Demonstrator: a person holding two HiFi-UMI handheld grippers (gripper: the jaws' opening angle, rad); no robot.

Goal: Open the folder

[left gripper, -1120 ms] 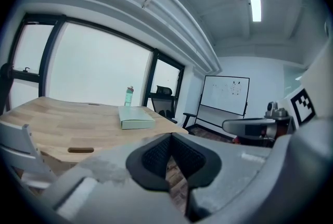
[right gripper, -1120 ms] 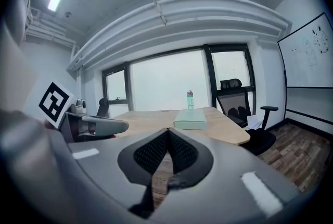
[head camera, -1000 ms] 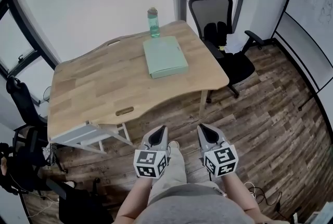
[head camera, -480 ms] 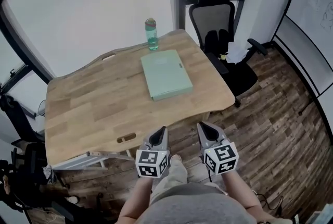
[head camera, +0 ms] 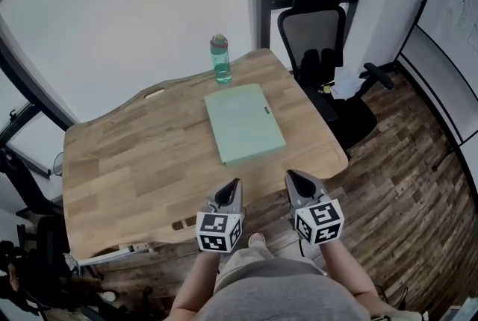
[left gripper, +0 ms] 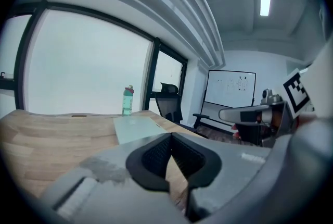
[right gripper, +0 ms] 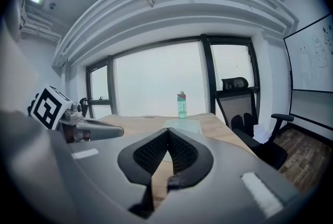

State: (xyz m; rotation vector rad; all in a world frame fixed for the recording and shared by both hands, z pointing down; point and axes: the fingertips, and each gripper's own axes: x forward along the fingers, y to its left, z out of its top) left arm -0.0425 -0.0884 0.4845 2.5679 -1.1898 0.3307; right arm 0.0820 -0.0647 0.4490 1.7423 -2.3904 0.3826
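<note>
The pale green folder (head camera: 245, 123) lies flat and closed on the right half of the wooden bench (head camera: 127, 155), its long edges running from near to far with a slight slant. A small dark mark sits close to its right edge. Nothing is touching it.

Just past the folder's far left corner, a green water bottle (head camera: 220, 58) with a pink cap stands upright near the bench's far edge.

You are holding both tools side by side at the bench's near edge, pointing toward the folder but well short of it. Your left hand-held gripper (head camera: 236, 184) has its jaws pressed together with nothing between them; its own view shows the dark pads meeting at the tip. Your right hand-held gripper (head camera: 290, 175) is the same, jaws together and empty. From each gripper view the folder lies straight ahead beyond the closed tips, with the bottle behind it.

To the right of the bench, a black office chair (head camera: 321, 36) stands by the window frame. Farther right, a whiteboard (head camera: 448, 21) leans along the wall above the dark wood floor (head camera: 403, 185).
</note>
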